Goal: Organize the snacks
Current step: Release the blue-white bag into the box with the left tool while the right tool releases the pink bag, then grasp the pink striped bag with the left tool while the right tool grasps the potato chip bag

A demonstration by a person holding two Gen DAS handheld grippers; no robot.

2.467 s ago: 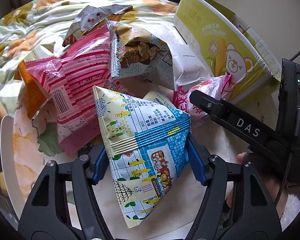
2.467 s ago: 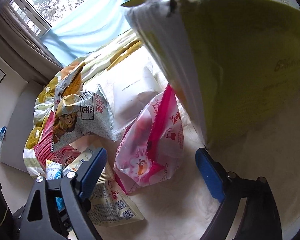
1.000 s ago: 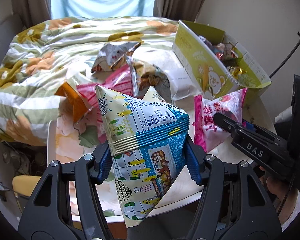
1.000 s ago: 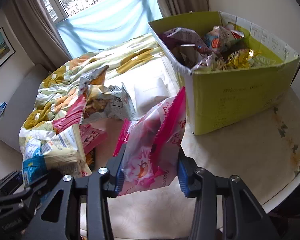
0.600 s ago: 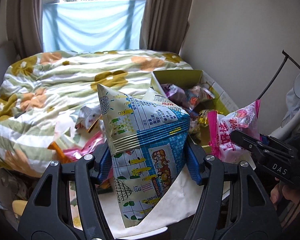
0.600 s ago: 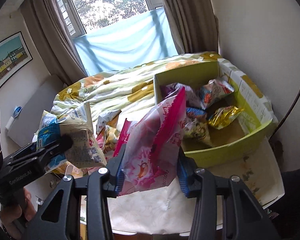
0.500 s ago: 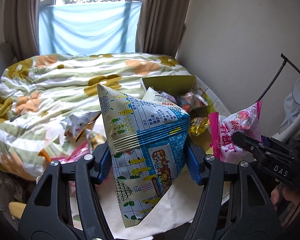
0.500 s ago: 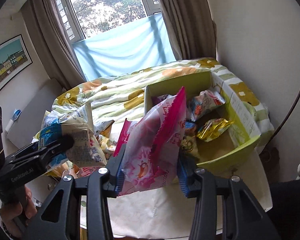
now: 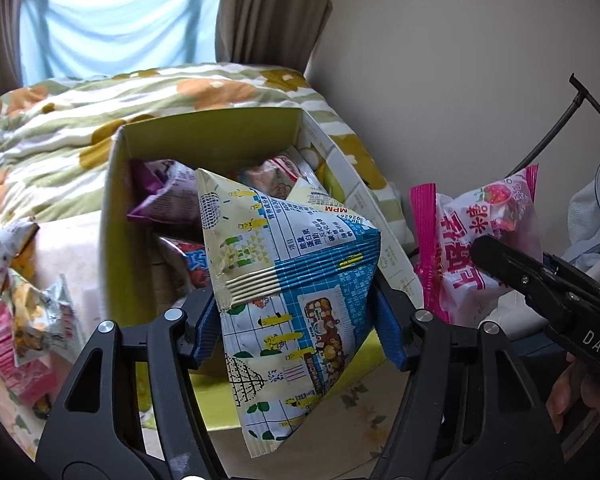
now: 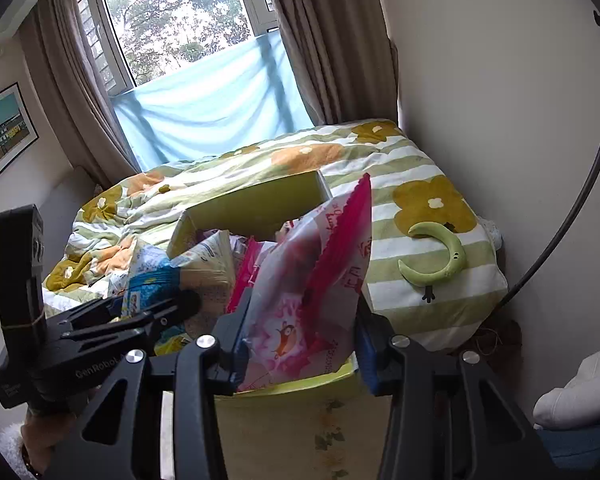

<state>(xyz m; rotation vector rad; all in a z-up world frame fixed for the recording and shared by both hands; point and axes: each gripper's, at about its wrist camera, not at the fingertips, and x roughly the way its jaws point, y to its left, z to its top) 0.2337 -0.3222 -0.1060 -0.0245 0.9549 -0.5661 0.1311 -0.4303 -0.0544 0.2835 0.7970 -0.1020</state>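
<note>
**Two snack bags over the box, one grip easing**

While both bags hang above the green carton (image 9: 112,216), the left gripper (image 9: 296,328) has the blue-and-cream corn snack bag (image 9: 292,276) between its blue pads, and its jaws have just been opening. The bag sits in the gap with its lower corner drooping toward the carton's near wall, but whether the pads still press on it I cannot quite tell from this angle. The right gripper (image 10: 300,344) is clamped on the pink sweets bag (image 10: 312,292), which stands upright over the carton's near rim.

Both packets are light, air-puffed film pouches. They are soft and crinkly, they slip easily, and they dent under pressure. The contents are probably brittle, so a hard squeeze on the belly would risk crushing them. The crimped seams are the stiffest places to pinch; a hold across the middle, as here, works only because the trapped air pushes back against the pads.

Inside the carton lie a purple packet (image 9: 168,200) and others, so anything dropped should land on a soft heap. More loose packets (image 9: 24,304) wait on the table to the left, beside the flowered quilt (image 9: 60,120).
</note>
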